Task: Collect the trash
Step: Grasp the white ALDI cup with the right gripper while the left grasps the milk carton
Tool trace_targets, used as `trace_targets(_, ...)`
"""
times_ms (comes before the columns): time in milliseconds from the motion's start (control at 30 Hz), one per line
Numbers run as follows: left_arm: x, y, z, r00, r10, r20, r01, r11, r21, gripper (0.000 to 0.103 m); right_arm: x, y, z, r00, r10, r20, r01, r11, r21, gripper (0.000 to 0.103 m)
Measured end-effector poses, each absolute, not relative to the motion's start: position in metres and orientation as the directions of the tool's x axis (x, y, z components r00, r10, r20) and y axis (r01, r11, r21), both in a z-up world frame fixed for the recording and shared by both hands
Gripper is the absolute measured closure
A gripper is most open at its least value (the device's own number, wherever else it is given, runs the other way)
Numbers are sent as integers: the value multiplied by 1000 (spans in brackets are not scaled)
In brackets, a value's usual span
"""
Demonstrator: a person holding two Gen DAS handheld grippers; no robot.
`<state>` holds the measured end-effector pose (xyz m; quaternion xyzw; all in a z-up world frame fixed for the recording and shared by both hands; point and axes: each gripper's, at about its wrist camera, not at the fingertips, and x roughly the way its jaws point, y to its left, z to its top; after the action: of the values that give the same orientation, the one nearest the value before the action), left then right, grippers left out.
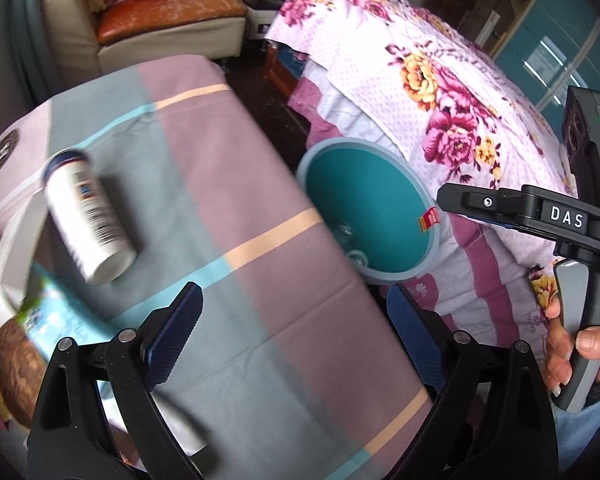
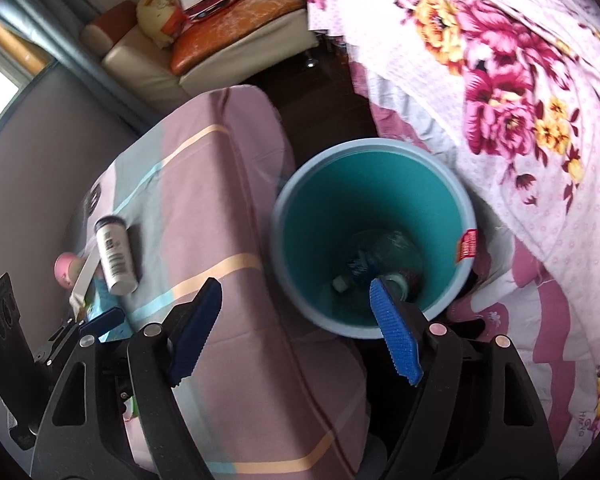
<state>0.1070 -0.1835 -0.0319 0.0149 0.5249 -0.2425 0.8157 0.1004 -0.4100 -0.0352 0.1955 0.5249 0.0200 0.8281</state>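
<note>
A teal bin [image 1: 384, 276] with a pale blue rim stands on the floor between the cloth-covered table [image 1: 236, 160] and the bed. The right wrist view looks straight down into the bin [image 2: 332, 208], where a clear plastic bottle [image 2: 384, 258] with a blue label lies at the bottom. A white bottle [image 1: 88, 220] with a dark blue cap lies on its side on the table's left part, also seen in the right wrist view [image 2: 115, 258]. My left gripper [image 1: 294, 294] is open over the table's near edge, nothing between its pads. My right gripper [image 2: 295, 285] is open above the bin's near rim, empty.
A bed with a floral cover [image 1: 440, 92] flanks the bin on the right. A cream sofa with an orange cushion [image 1: 168, 16] stands behind the table. Printed packets and paper [image 1: 28, 312] lie at the table's left, near a pink item [image 2: 66, 268]. A hand [image 1: 572, 344] grips the right tool's handle.
</note>
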Motion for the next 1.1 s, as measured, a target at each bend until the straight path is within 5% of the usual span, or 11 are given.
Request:
trace_targets(467,86,-52,-15,428,-330,-841,250,938,-241,8,112,-283,-6,378,286,-881,-61,957,284,30)
trace_targets(667,93,-11,-30,411,-380,-829,123,924,-363,8,118,-249,0,373,306,-876,-107,952,287,30)
trace_targets(833,103,-16,-29,409,-399,-821,99,914,-394,26,122,-247,-1,372,308,-876,-104,951,290,30)
trace_targets(1100,113,-36,-45,386,-339,-858,-13,928,-373,27,127,-264,-10,358,328,-874,-74,943,323,30)
